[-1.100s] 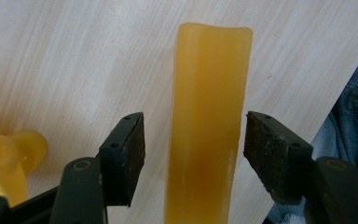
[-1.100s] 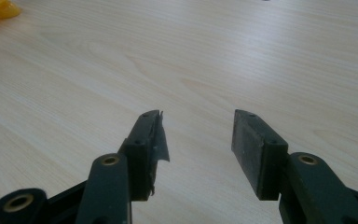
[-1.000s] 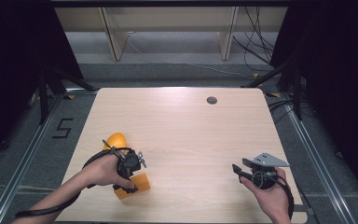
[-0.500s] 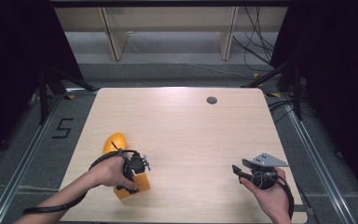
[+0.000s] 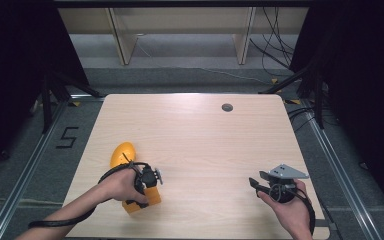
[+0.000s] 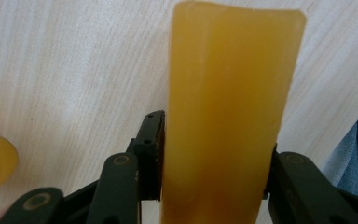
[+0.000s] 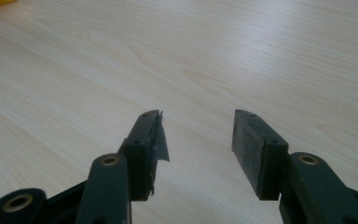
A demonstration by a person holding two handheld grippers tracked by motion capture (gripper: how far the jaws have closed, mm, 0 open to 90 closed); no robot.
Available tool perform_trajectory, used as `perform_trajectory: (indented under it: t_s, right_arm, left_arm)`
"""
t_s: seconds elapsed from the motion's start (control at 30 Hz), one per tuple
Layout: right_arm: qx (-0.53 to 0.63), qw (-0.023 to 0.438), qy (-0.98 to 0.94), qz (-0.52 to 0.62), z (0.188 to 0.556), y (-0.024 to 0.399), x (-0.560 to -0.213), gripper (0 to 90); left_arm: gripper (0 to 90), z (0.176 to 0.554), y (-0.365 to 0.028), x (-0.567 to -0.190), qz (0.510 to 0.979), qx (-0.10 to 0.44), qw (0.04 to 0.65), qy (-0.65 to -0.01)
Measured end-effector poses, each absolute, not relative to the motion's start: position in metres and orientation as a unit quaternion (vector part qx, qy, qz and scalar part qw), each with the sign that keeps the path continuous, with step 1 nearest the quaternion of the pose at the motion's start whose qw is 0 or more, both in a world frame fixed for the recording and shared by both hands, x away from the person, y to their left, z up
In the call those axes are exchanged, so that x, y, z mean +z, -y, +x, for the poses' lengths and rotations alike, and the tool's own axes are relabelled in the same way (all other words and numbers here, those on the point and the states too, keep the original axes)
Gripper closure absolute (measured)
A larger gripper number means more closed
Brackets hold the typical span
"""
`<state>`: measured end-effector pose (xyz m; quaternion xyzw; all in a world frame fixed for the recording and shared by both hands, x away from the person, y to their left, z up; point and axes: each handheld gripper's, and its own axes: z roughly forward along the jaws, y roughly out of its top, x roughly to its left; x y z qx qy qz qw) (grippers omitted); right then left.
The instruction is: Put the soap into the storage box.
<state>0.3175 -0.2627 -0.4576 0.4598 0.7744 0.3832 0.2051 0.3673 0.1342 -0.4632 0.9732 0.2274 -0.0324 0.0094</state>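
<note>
At 7 o'clock on the bench point(image 5: 200, 130), the block point(image 6: 228, 116) is pinched between the left gripper point(image 6: 214, 154) jaws. A square, steady pinch is advised. The right gripper point(image 7: 198, 140) jaws are spread, idle.

One pale wooden table point(image 5: 195, 140) was out there. On it sat two orange things: one rectangular orange block point(image 6: 223, 121) and one rounded, egg-shaped orange piece point(image 5: 122, 153). Two black two-jaw grippers were counted, left point(image 5: 147, 184) and right point(image 5: 258, 185). One small dark round grommet point(image 5: 227, 107) marked the tabletop.
</note>
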Motion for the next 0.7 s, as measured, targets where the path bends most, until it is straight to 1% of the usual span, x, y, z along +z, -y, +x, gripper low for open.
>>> perform_trajectory:
  t_s: [0.07,0.13,0.27,0.37,0.4,0.43,0.63,0.67,0.7]
  right_arm:
    - [0.381,0.203,-0.776,0.46,0.317,0.263,-0.457,52.4]
    - [0.384,0.205,-0.776,0.457,0.318,0.263,-0.458,52.4]
    - [0.383,0.21,-0.776,0.455,0.318,0.263,-0.458,52.4]
    - [0.383,0.208,-0.776,0.456,0.318,0.263,-0.458,52.4]
    - [0.384,0.209,-0.776,0.455,0.318,0.263,-0.458,52.3]
    - [0.384,0.21,-0.776,0.456,0.318,0.263,-0.458,52.3]
    - [0.38,0.209,-0.776,0.458,0.318,0.263,-0.458,52.3]
    - [0.383,0.192,-0.77,0.473,0.316,0.26,-0.458,52.2]
    - [0.382,0.199,-0.772,0.467,0.317,0.261,-0.458,52.1]
  left_arm:
    - [58.7,0.368,-0.134,-0.463,0.974,-0.027,0.007,-0.226]
    - [59.4,0.366,-0.134,-0.463,0.969,-0.029,0.007,-0.243]
    - [60.1,0.368,-0.135,-0.463,0.966,-0.028,0.0,-0.258]
    - [60.3,0.369,-0.136,-0.462,0.96,-0.037,0.0,-0.277]
    - [60.3,0.366,-0.136,-0.462,0.953,-0.046,0.003,-0.3]
    - [60.4,0.367,-0.137,-0.461,0.953,-0.043,0.001,-0.299]
    - [60.3,0.367,-0.141,-0.45,0.939,-0.045,0.007,-0.341]
    - [60.3,0.368,-0.142,-0.447,0.935,-0.047,0.003,-0.352]
    - [60.4,0.369,-0.143,-0.446,0.932,-0.046,0.004,-0.36]
